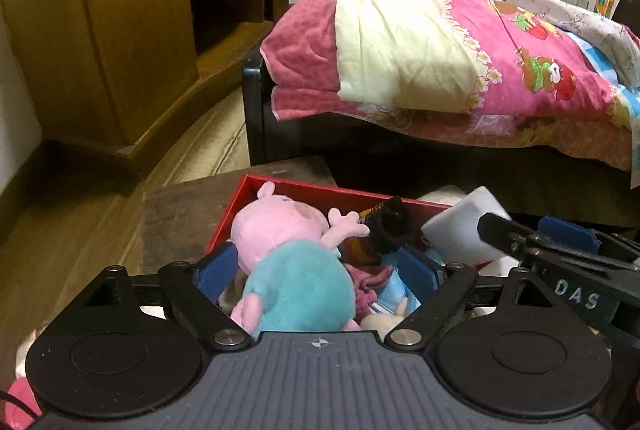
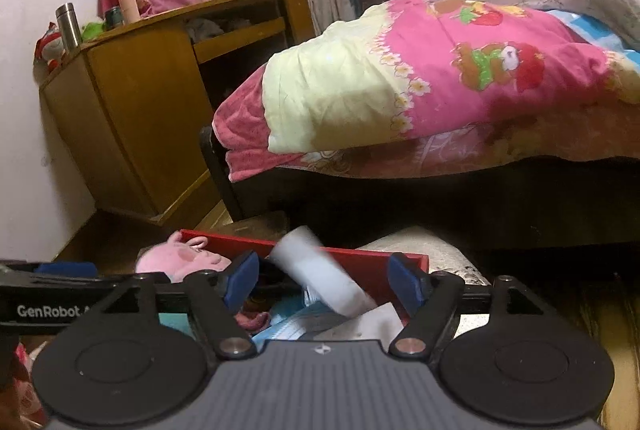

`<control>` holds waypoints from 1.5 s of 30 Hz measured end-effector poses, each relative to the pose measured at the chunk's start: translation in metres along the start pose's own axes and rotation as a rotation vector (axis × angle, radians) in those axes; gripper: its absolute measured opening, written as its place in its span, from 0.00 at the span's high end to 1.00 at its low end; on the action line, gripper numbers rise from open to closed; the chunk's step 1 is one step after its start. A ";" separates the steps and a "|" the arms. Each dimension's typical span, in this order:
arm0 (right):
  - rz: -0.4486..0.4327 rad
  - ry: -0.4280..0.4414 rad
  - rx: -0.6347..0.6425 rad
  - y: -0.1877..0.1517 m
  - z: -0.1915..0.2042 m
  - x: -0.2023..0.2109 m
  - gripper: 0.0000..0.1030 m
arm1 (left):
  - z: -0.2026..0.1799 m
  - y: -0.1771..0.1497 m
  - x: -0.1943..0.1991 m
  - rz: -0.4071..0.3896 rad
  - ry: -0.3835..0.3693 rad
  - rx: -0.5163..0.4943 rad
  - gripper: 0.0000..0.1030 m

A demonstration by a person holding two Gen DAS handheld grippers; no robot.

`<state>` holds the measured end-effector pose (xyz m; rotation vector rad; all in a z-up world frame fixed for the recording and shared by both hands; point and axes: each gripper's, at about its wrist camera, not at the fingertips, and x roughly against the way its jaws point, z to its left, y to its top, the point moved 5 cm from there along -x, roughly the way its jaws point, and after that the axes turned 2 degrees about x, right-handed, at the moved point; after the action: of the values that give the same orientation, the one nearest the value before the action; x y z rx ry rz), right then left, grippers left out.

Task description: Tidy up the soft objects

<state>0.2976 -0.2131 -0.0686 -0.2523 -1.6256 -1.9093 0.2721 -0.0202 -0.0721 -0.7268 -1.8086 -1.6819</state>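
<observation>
A red box (image 1: 304, 187) on a low dark table (image 1: 180, 214) holds several soft things. A pink pig plush in a teal dress (image 1: 296, 270) lies on top of them, between the blue pads of my left gripper (image 1: 318, 270). That gripper is open, with a gap on the plush's right side. A black fuzzy item (image 1: 390, 222) and a maroon cloth (image 1: 370, 284) lie beside the plush. My right gripper (image 2: 323, 284) is open over the red box (image 2: 360, 259). A blurred white soft roll (image 2: 320, 278) tilts between its pads, clear of both. The white roll (image 1: 460, 222) also shows at the box's right rim.
A bed with a pink and cream quilt (image 1: 440, 50) stands just behind the box. A wooden cabinet (image 1: 120, 42) with shelves fills the left wall, with a steel flask (image 2: 69, 26) and toys on top. Wooden floor (image 1: 80, 230) runs along the left. A pale cushion (image 2: 420, 242) lies right of the box.
</observation>
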 end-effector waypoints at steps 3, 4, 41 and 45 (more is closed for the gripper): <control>-0.019 -0.006 -0.006 0.003 0.002 0.016 0.57 | 0.003 -0.003 0.014 -0.011 -0.008 0.013 0.18; -0.024 -0.004 -0.007 0.004 0.004 0.021 0.57 | 0.004 -0.005 0.020 -0.015 -0.014 0.021 0.18; 0.006 -0.029 -0.091 -0.095 -0.002 0.177 0.56 | -0.020 -0.112 0.111 0.023 -0.108 -0.021 0.18; 0.009 -0.031 -0.103 -0.109 -0.001 0.194 0.56 | -0.023 -0.123 0.121 0.021 -0.122 -0.035 0.18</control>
<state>0.0831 -0.2701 -0.0595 -0.3325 -1.5455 -1.9946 0.1003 -0.0491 -0.0691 -0.8778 -1.8516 -1.6919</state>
